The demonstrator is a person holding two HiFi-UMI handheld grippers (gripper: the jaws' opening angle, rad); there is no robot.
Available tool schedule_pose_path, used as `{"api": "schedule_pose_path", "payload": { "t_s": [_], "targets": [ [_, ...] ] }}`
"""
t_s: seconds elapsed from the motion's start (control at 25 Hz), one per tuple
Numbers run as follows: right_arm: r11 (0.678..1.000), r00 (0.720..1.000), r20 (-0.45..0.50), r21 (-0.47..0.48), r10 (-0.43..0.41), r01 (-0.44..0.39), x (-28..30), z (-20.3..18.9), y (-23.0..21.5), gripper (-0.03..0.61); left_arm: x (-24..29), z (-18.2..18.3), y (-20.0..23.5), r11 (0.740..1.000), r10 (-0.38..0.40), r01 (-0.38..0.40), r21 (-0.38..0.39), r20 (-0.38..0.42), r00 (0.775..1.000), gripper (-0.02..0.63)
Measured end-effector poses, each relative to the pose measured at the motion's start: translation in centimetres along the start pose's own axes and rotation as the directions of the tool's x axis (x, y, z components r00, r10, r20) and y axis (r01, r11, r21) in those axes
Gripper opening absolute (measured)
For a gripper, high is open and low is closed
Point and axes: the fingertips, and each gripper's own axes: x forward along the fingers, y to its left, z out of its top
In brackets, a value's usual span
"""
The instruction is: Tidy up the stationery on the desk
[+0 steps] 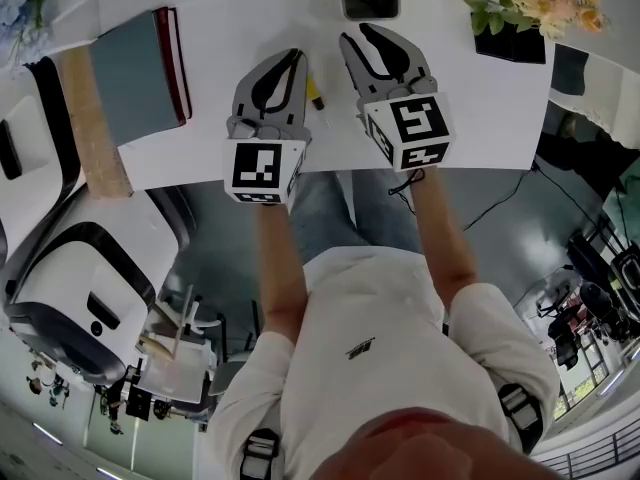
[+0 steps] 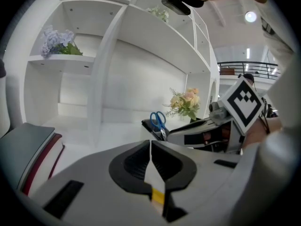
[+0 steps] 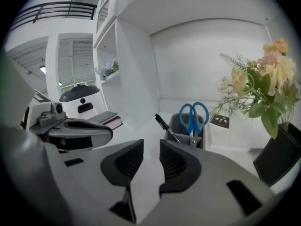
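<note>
My left gripper (image 1: 296,56) hovers over the white desk (image 1: 480,118) near its front edge. Its jaws meet at the tips (image 2: 150,145), shut on a slim white pen with a yellow band (image 2: 157,196). The pen's yellow part pokes out beside the right jaw (image 1: 313,92). My right gripper (image 1: 358,34) is just to the right, slightly open, with only bare desk in the gap (image 3: 151,147). Straight ahead stands a grey pen holder (image 3: 181,126) with blue scissors (image 3: 193,117) and a black pen (image 3: 164,125). The head view shows the holder at the desk's back (image 1: 368,8).
Stacked books (image 1: 135,78) lie on the left of the desk, beside a wooden board (image 1: 92,123). A black vase of flowers (image 1: 512,40) stands at the back right. A white chair (image 1: 80,278) is at the left, below the desk edge. White shelves (image 2: 61,58) rise behind.
</note>
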Motion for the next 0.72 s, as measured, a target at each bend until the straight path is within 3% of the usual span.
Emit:
{"api": "schedule_pose_path", "payload": {
  "t_s": [0.72],
  "targets": [
    [0.974, 0.957, -0.203, -0.052, 0.206, -0.221, 4.7, -5.1, 8.2, 0.110, -2.4, -5.0, 2.6, 0.995, 0.074, -0.078, -0.062, -0.070, 0.995, 0.000]
  ]
}}
